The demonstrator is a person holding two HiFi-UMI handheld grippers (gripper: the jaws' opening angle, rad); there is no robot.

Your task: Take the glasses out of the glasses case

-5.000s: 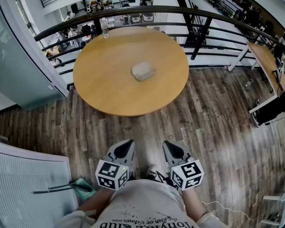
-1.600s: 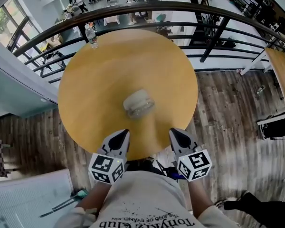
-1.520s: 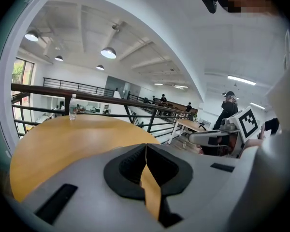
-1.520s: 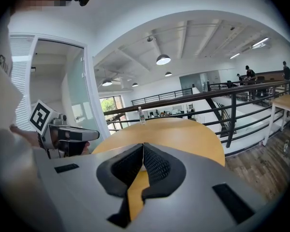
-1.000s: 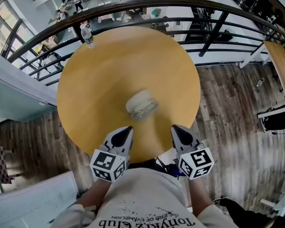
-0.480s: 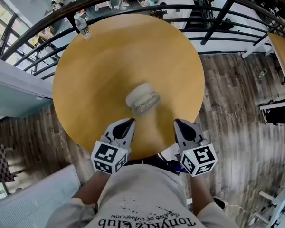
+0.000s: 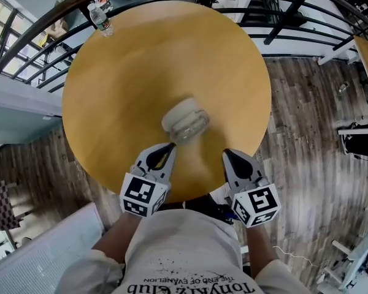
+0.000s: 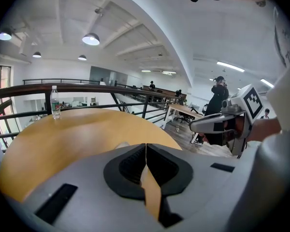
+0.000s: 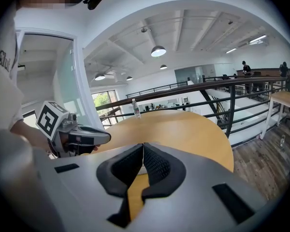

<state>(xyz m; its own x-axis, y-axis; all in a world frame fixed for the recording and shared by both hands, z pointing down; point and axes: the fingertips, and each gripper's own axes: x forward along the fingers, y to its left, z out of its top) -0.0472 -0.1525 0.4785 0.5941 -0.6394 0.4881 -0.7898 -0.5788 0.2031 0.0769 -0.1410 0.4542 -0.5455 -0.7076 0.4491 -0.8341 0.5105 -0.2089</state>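
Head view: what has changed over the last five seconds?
The person has walked up to the round wooden table; the left gripper and right gripper now reach over its near edge toward the pale grey glasses case. Nothing grasped: both jaws shut, case lies mid-table, clear plastic bottle at far edge.

A pale grey-white, rounded oblong glasses case [image 7: 185,120] lies flat on the round wooden table [image 7: 141,72], just off the tabletop's centre toward 6 o'clock. Its long axis runs roughly from 8 o'clock to 2 o'clock. The half toward 12 o'clock looks paler and the half toward 6 o'clock greyer. Blur hides whether it is open, and no glasses can be made out.
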